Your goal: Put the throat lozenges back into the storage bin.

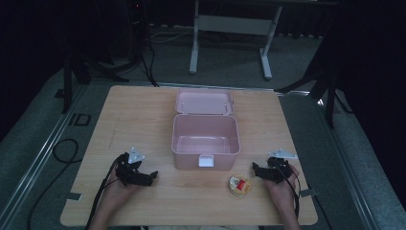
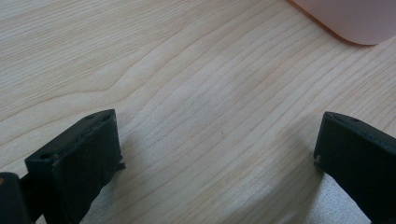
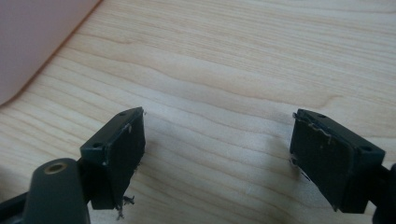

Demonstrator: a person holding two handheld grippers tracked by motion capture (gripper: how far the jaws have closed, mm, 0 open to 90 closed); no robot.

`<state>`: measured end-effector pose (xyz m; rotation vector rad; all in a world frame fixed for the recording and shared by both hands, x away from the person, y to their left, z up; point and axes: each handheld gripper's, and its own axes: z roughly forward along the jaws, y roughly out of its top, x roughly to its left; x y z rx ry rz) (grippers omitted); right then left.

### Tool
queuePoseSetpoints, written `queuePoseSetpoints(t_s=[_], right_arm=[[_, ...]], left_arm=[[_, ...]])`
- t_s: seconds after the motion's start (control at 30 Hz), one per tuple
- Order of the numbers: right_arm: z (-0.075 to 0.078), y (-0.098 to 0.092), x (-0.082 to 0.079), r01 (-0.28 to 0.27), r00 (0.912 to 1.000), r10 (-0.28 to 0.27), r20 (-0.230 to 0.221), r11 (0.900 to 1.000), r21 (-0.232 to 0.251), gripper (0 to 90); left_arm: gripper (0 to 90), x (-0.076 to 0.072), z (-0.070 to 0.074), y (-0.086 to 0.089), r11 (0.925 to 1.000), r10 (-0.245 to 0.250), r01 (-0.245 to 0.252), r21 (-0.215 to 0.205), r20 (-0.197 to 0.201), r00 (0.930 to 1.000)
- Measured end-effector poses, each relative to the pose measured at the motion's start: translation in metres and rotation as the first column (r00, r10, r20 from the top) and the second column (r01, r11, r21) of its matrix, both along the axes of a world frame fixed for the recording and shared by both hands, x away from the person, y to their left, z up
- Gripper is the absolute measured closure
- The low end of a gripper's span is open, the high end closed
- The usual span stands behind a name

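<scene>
An open pink box [image 1: 206, 135] stands mid-table, its lid [image 1: 204, 102] laid back behind it and a white latch [image 1: 206, 161] on its front. It looks empty inside. A small round clear container [image 1: 240, 185] with something red and yellow in it lies in front of the box, to the right. My left gripper [image 1: 154, 175] rests on the table left of the box, open with nothing between its jaws [image 2: 219, 154]. My right gripper [image 1: 254, 168] rests right of the container, open and empty [image 3: 217, 158]. A pink box corner [image 2: 348, 18] shows in the left gripper view, and the box's pink side [image 3: 32, 42] in the right gripper view.
The wooden table [image 1: 134, 115] has bare surface on both sides of the box. Cables [image 1: 98, 196] trail from the grippers over the front edge. A white desk frame [image 1: 230, 33] stands on the floor beyond the table.
</scene>
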<state>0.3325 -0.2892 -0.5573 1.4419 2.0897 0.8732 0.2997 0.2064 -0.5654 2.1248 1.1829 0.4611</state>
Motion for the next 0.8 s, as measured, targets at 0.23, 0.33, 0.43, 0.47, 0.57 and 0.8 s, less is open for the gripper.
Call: queuePoseSetpoints(t_s=[0.23,0.33,0.43,0.47,0.57,0.8], right_arm=[[0.012,-0.004,-0.007,0.016,0.9984,-0.017,0.054,1.0,0.021,21.2],[0.013,-0.004,-0.009,0.014,0.9976,-0.015,0.067,1.0,0.017,21.3],[0.014,-0.003,-0.009,0.003,0.9981,-0.004,0.062,1.0,0.006,21.7],[0.014,-0.003,-0.009,0.002,0.9983,-0.002,0.059,1.0,0.007,22.1],[0.015,-0.003,-0.009,-0.009,0.9987,0.008,0.05,1.0,0.006,22.6],[0.026,-0.007,-0.017,-0.041,0.9978,0.041,0.052,0.999,-0.003,25.0]], left_arm=[[0.8,0.0,0.0,0.0,1.0,0.0,0.0,0.001,0.0,1.0],[0.8,0.0,0.0,0.0,1.0,0.0,0.0,0.0,0.0,1.0],[0.9,0.0,0.0,0.0,1.0,0.0,0.0,0.0,0.0,1.0],[0.9,0.0,0.0,0.0,1.0,0.0,0.0,0.0,0.0,1.0],[0.9,0.0,0.0,0.0,1.0,0.0,0.0,0.0,0.0,1.0],[0.9,0.0,0.0,0.0,1.0,0.0,0.0,0.0,0.0,1.0]])
